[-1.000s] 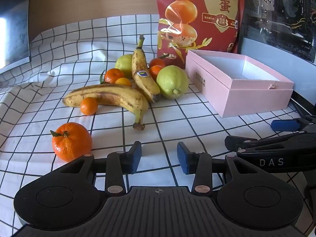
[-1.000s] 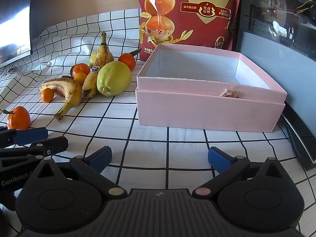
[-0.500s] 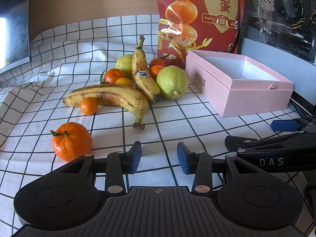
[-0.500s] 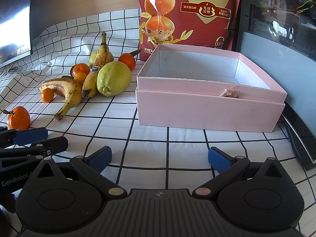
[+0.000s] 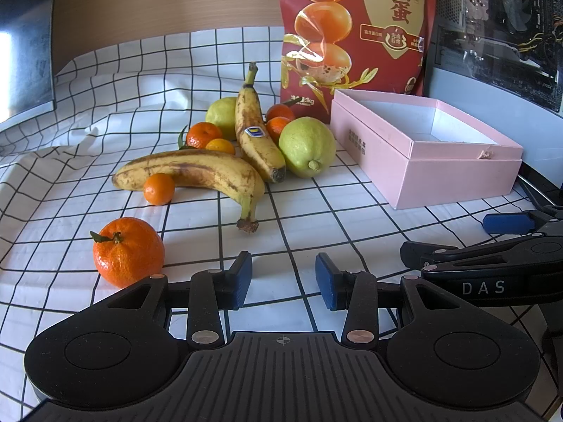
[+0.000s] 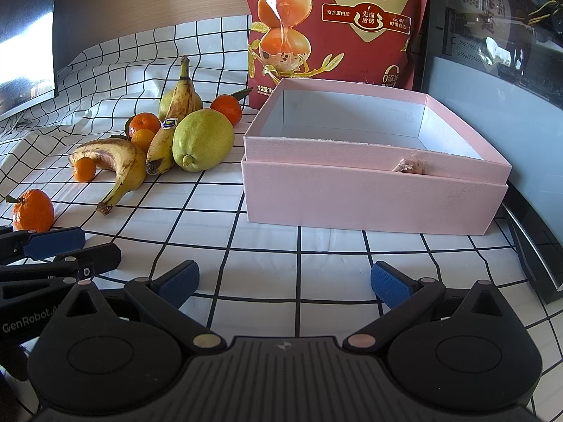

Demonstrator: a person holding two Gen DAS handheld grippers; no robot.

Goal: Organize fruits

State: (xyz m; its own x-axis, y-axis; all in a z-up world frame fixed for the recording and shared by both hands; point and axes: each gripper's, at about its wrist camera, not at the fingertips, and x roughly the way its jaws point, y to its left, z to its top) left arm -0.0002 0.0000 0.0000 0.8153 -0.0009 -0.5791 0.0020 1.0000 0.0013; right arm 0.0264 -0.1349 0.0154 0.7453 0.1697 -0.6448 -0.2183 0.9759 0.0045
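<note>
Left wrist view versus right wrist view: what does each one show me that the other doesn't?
Only the left wrist view shows printed characters on the pink box's side wall. Only the right wrist view shows most of the box's bare white floor. Both show the fruit pile, the stickered banana, the lone mandarin, the red bag, and the left gripper and right gripper open, empty.

No visible change, fruit pile unmoved (both views), nothing shifted

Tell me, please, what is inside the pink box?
The pink box looks empty: its white inner walls and a strip of floor show, with no fruit inside. The near wall hides the front part of the floor. A small tan scrap sits on the near rim.
</note>
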